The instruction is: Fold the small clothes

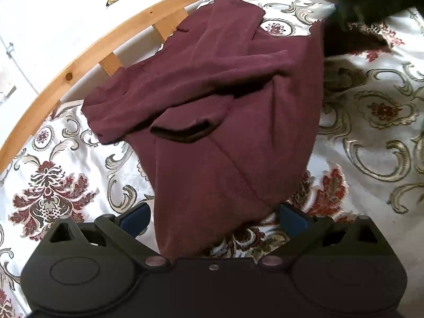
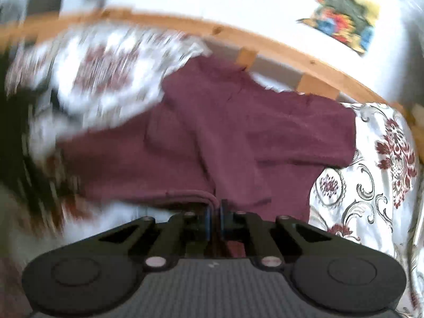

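Garment (image 1: 212, 106): a maroon top spread on the bed's floral cover (image 1: 53, 190), partly folded, with one sleeve laid across its body and the cuff (image 1: 182, 132) facing you. Nearest you, your left gripper (image 1: 212, 214) has its jaws wide apart; the garment's lower end lies between the blue pads (image 1: 135, 216), but neither pad presses on it. Your right gripper (image 2: 216, 212) has its jaws drawn almost together, and a hem edge (image 2: 196, 194) of the garment is pinched between them. That view is blurred, mostly at the left. Farther off, the garment's top edge reaches the wooden bed rail (image 1: 87, 53). Beyond the rail is a white wall with a bright flowered cloth (image 2: 344, 13).
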`<state>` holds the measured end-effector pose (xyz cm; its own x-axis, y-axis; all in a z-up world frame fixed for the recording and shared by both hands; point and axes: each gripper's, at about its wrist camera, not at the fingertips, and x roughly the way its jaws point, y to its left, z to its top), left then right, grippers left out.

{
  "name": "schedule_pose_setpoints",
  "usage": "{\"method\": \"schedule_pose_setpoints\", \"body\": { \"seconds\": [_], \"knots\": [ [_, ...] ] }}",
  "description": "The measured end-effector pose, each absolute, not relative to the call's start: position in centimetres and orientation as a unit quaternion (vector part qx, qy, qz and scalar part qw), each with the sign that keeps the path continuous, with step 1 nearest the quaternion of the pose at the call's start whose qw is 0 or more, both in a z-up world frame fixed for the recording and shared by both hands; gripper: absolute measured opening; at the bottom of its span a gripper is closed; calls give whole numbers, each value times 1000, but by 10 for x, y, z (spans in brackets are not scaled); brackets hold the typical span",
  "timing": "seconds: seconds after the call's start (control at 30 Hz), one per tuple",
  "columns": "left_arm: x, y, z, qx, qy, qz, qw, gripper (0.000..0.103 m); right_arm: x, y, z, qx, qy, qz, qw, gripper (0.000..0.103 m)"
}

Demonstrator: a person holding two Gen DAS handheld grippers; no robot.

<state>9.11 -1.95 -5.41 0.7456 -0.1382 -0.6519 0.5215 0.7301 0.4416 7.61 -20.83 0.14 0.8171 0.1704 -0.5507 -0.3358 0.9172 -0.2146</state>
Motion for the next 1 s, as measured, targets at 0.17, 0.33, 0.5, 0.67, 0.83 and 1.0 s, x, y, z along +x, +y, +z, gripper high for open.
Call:
{"method": "schedule_pose_setpoints", "body": {
  "seconds": [0.17,0.33,0.5,0.67,0.83,1.0],
  "knots": [
    [95,-29,-58,323,294,-187,880,102,108,-226,42,-47,272,152,949,9],
    [91,-32,-63,338,283,-181,879,102,130,-243,60,32,288,164,943,9],
    [98,-28,-60,327,295,-158,884,86,136,-250,63,57,290,165,941,9],
    [105,-21,-58,325,303,-115,888,68,128,-257,58,60,291,154,942,9],
    [99,-18,-57,348,293,-100,885,41,117,-267,50,43,293,139,945,9],
    [94,-11,-49,338,292,-90,890,14,96,-264,25,-26,312,130,941,9]
  ]
}}
